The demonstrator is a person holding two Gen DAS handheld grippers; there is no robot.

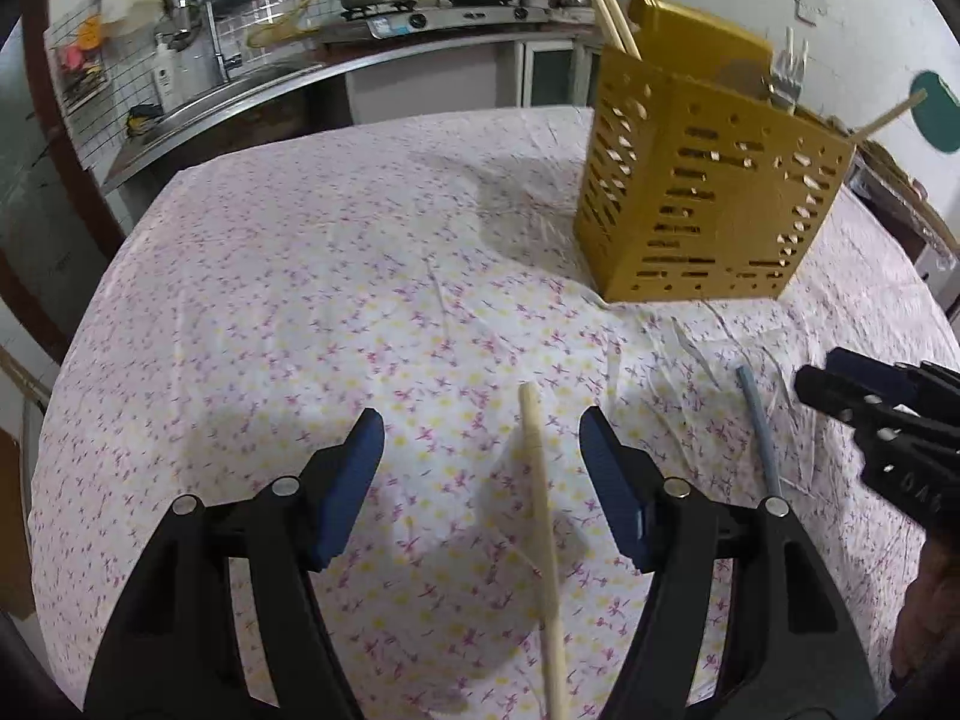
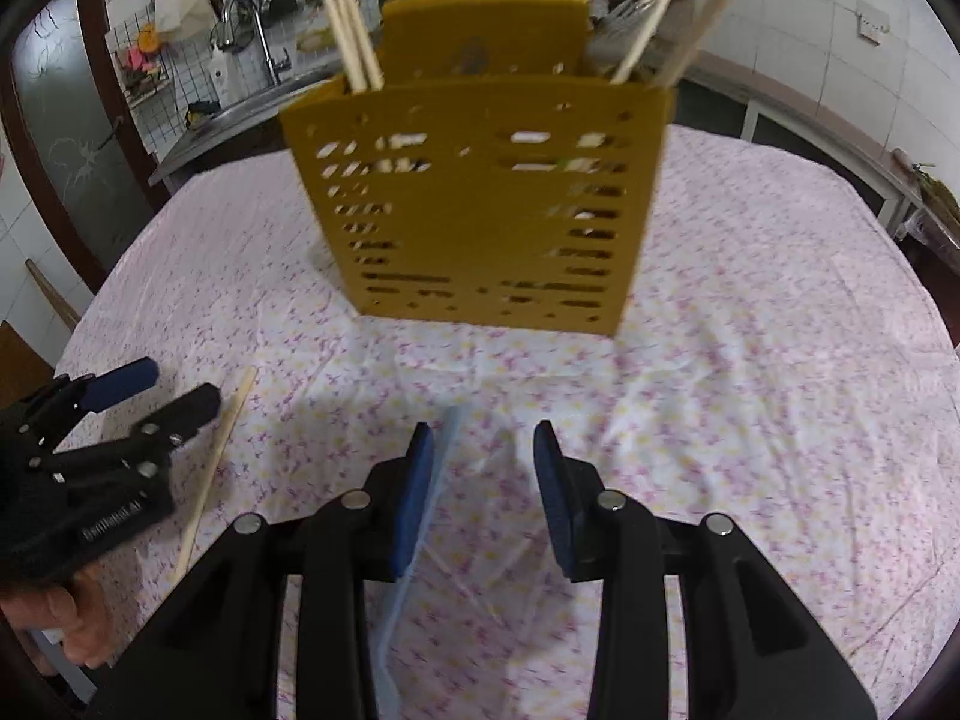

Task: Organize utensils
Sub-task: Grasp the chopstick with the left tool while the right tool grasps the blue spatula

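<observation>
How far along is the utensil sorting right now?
Done: several wooden chopsticks and forks stand in the yellow perforated holder. In hand: nothing; both jaws open. Left: wooden chopstick between left gripper, pale blue utensil by right gripper.

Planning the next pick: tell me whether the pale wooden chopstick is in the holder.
Out: the pale wooden chopstick lies flat on the floral tablecloth.

Left gripper (image 1: 482, 420): black plastic linkage arms, silver round pivot pins at the joints, two fingers faced with dark blue pads (image 1: 354, 483). Right gripper (image 2: 483, 438): same build, black arms, silver pins, blue pads (image 2: 414, 495). White lettering on each black body, too blurred to read. Bare skin of a hand (image 2: 57, 615) behind the left gripper.
</observation>
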